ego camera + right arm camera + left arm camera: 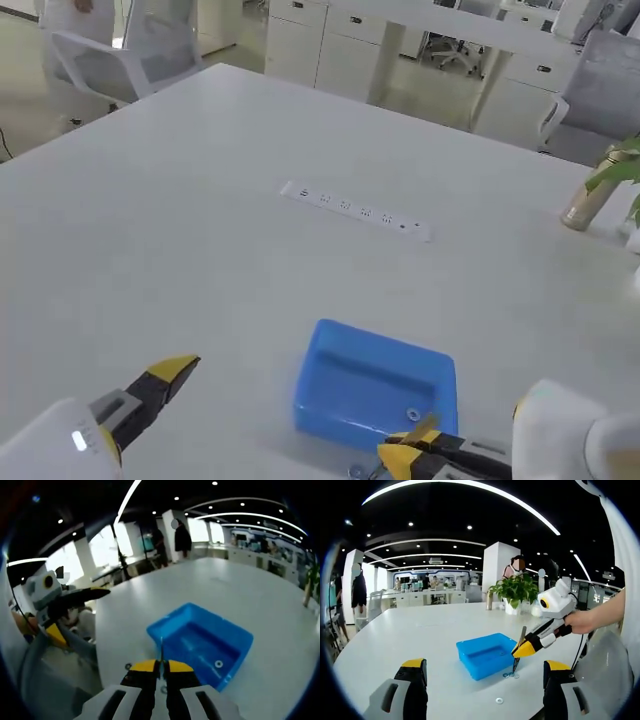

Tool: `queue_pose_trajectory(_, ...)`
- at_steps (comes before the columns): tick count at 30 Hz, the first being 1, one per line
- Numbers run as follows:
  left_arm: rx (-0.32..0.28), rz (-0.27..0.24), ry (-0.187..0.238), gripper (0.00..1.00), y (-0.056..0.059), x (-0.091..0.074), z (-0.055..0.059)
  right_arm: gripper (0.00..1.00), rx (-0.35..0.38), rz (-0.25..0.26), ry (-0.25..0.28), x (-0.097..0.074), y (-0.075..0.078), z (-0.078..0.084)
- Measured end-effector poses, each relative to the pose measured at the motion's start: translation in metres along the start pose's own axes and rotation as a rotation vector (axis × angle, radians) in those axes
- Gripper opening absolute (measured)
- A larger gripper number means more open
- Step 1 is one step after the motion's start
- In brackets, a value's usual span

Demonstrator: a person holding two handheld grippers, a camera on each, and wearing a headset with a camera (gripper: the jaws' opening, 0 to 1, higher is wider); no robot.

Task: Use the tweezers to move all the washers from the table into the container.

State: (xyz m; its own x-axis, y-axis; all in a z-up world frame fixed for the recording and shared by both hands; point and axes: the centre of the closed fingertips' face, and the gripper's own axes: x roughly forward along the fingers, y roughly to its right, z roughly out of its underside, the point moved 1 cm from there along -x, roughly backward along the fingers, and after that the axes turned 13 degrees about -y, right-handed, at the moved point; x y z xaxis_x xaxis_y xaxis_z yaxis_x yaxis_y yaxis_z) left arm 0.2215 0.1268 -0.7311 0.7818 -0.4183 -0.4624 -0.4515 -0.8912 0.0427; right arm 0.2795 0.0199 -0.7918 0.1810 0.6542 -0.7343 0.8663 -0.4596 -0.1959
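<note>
At 6 o'clock of blue container (375,385): washers (358,470), small, indistinct, partly behind gripper. Right gripper (161,666) clamps tweezers (519,647). Left gripper (484,664) jaws spread wide.

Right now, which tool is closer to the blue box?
Right. The right tool, holding the tweezers, is at the blue box's near edge. The left tool is off to the box's side, with bare table between.

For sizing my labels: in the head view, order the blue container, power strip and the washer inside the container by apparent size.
Largest to smallest:
1. blue container
2. power strip, which sits farther from the camera, so its real size is unsure
3. washer
</note>
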Motion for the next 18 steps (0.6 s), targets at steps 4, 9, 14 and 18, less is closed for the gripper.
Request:
queue_pose_trajectory(4,-0.001,0.002,0.004,0.99,0.0003,-0.0002,-0.0005,0.03,-0.006,0.015,-0.018,0.0052,0.0061,0.0061)
queue_pose_trajectory(9,0.001,-0.001,0.001,0.99,0.0001,-0.0002,0.0001,0.03,-0.014,0.016,-0.027,0.0063,0.0076,0.0080)
queue_pose_trajectory(14,0.020,-0.001,-0.016,0.86,0.0014,-0.0008,0.0019,0.03,-0.016,0.019,-0.030,0.0066,0.0083,0.0088)
queue_pose_trajectory(18,0.008,0.004,-0.017,0.92,0.0013,0.0004,0.0022,0.03,-0.020,0.022,-0.034,0.0080,0.0082,0.0102)
